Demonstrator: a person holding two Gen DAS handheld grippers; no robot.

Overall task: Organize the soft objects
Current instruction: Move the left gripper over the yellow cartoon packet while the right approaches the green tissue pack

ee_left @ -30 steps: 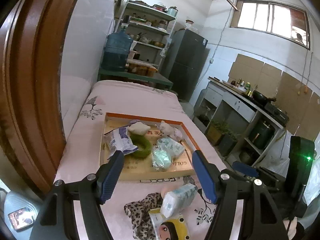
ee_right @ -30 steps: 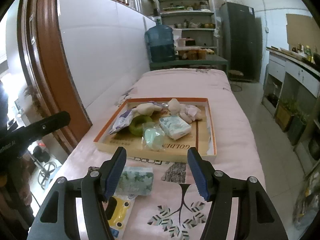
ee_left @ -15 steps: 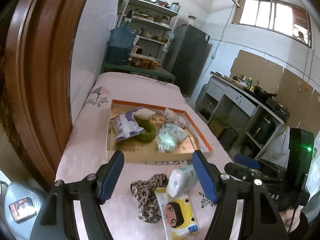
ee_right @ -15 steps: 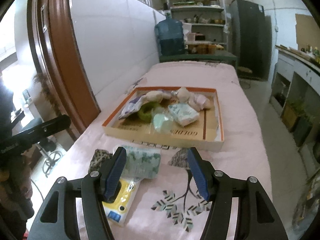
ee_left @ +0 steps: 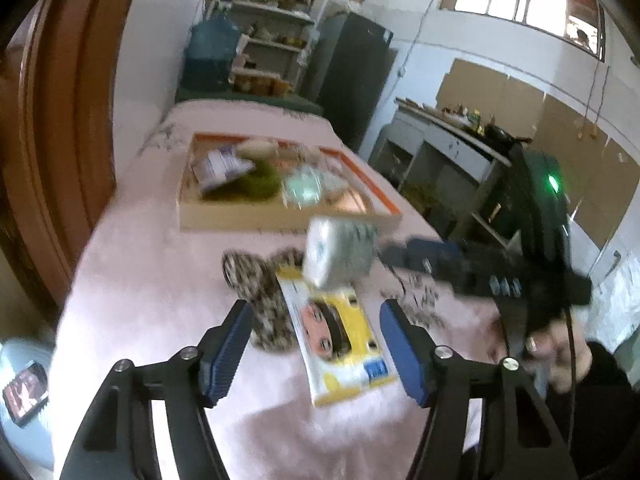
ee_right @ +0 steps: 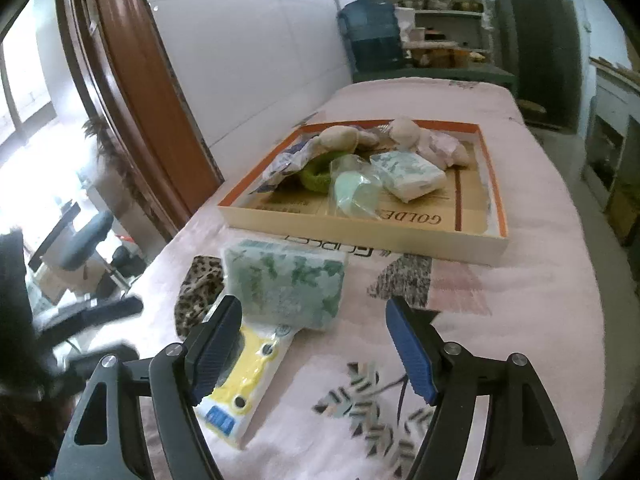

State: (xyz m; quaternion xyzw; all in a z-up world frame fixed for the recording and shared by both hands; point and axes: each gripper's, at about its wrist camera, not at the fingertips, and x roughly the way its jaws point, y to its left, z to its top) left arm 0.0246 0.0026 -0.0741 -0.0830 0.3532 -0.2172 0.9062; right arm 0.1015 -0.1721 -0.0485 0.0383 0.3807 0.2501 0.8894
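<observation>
This is a lived-in home where kitchen and sleeping space share one room. A bed (ee_right: 540, 208) with a pink floral cover runs along a white tiled wall (ee_right: 248, 52). Beyond its far end stand open shelves (ee_left: 272, 4) of pots and jars, a blue water jug (ee_right: 370, 36) and a dark fridge (ee_left: 352, 80). A counter (ee_left: 448, 128) with bottles and a pan lines the side wall under a high window (ee_left: 524, 0).

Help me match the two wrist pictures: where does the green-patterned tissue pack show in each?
Left wrist: the tissue pack sits centre, just beyond the yellow packet.
Right wrist: the tissue pack sits left of centre, above the left finger.
Shared landmark: the orange-rimmed tray lies behind it in both.
</observation>
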